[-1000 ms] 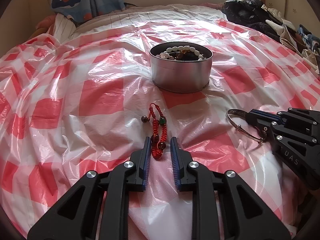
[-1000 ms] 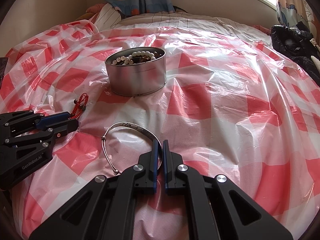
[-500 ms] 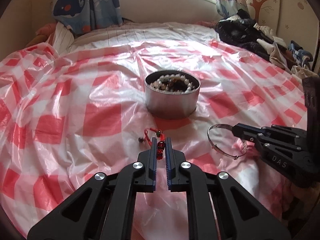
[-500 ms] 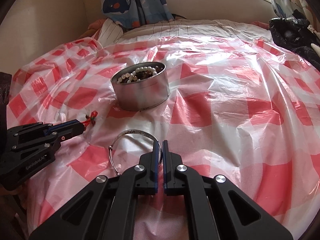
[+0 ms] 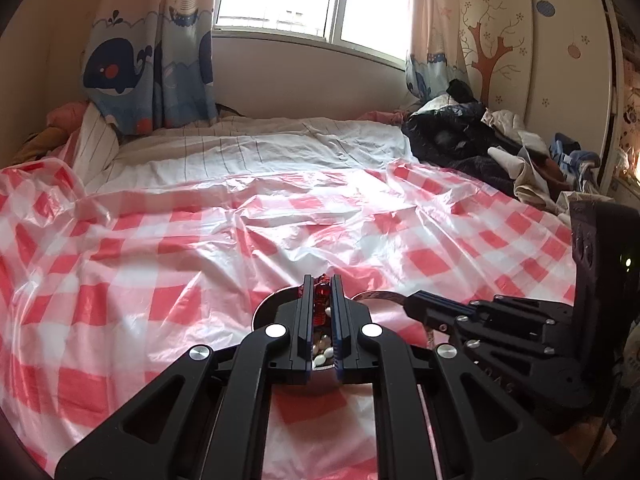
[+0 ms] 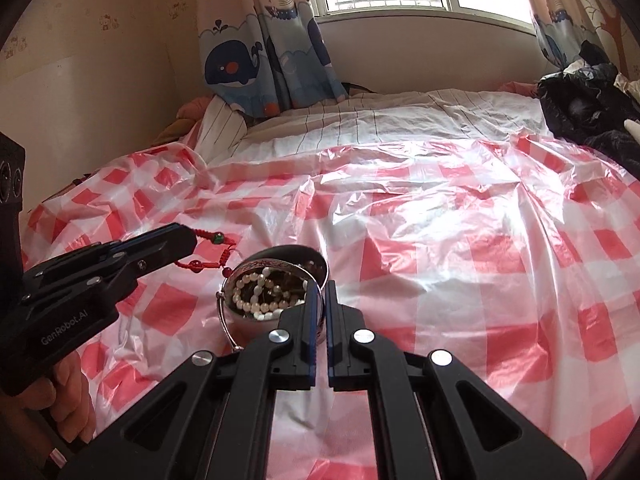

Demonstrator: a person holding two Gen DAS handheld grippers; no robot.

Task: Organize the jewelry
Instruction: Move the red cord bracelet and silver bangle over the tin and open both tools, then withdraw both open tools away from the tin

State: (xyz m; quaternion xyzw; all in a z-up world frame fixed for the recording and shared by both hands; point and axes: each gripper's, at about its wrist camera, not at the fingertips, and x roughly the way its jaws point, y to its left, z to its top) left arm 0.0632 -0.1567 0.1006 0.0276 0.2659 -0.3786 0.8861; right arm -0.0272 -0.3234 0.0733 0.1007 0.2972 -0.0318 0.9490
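left wrist view: the left gripper (image 5: 321,300) has risen from the checked plastic sheet (image 5: 160,280) and now sits over the metal tin (image 5: 266,312), its fingers closed on the red beaded bracelet (image 5: 321,298). a second ago the bracelet lay on the sheet short of the tin, so it looks ready to drop in. white beads show in the tin below the fingers. to the right of the tin the right gripper (image 5: 416,305) has come up too, a strip of the silver bangle (image 5: 376,295) at its tip.

right wrist view: the right gripper (image 6: 319,292) is pinched on the silver bangle (image 6: 226,320), which was flat on the sheet and now hangs in front of the tin (image 6: 316,268), off the sheet. only this view shows the bracelet (image 6: 204,264) dangling from the left gripper (image 6: 188,238) just left of the tin's rim, and the pearl strand (image 6: 256,298) inside the tin.
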